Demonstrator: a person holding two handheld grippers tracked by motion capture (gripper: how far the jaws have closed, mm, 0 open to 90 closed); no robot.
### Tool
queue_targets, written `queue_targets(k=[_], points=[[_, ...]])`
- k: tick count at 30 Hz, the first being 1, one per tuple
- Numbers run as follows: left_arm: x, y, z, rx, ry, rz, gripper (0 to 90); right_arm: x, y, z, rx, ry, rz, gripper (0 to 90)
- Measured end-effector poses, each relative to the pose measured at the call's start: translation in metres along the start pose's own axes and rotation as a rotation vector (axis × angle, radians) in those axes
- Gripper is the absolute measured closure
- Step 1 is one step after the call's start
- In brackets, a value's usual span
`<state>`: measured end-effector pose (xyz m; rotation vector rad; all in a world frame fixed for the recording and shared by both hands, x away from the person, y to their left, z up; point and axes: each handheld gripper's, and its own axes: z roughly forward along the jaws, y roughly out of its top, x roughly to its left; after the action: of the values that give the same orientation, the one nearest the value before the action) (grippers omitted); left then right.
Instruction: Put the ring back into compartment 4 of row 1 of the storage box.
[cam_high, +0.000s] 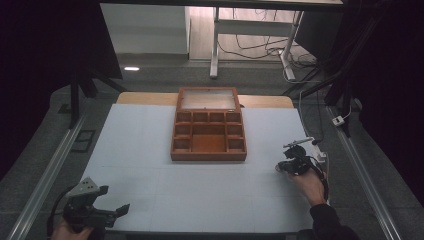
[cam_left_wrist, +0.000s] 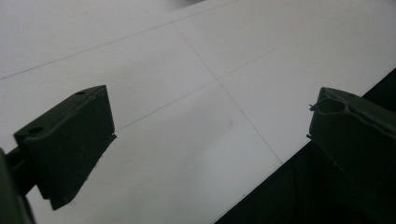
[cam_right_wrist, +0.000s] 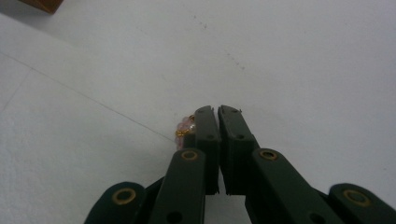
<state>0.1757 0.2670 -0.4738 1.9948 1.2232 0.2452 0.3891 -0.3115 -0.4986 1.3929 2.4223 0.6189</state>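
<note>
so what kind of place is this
Probably a lab or recording workshop: a white-covered table on a grey floor, framed by black metal stands, with loose cables behind and an open compartmented wooden box laid out.

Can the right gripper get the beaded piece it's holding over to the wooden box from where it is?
Probably yes: the right gripper holds the beaded piece just right of the wooden box, with bare table between.

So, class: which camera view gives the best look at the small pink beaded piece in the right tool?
The right gripper view: the pink beaded piece with gold links peeks out beside the shut jaws of the right tool. In the high view it is a pale blur at that tool's tip.
</note>
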Motion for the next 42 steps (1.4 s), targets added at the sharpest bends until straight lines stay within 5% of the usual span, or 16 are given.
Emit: queue_targets(k=[21, 42], points=[[0.000, 0.000, 0.000, -0.001, -0.002, -0.004, 0.5, 0.003, 0.003, -0.016, -0.092, 0.064, -0.007, 86.5], [0.001, 0.001, 0.001, 0.005, -0.004, -0.008, 0.5, 0.018, 0.020, -0.041, -0.240, 0.135, -0.043, 86.5]])
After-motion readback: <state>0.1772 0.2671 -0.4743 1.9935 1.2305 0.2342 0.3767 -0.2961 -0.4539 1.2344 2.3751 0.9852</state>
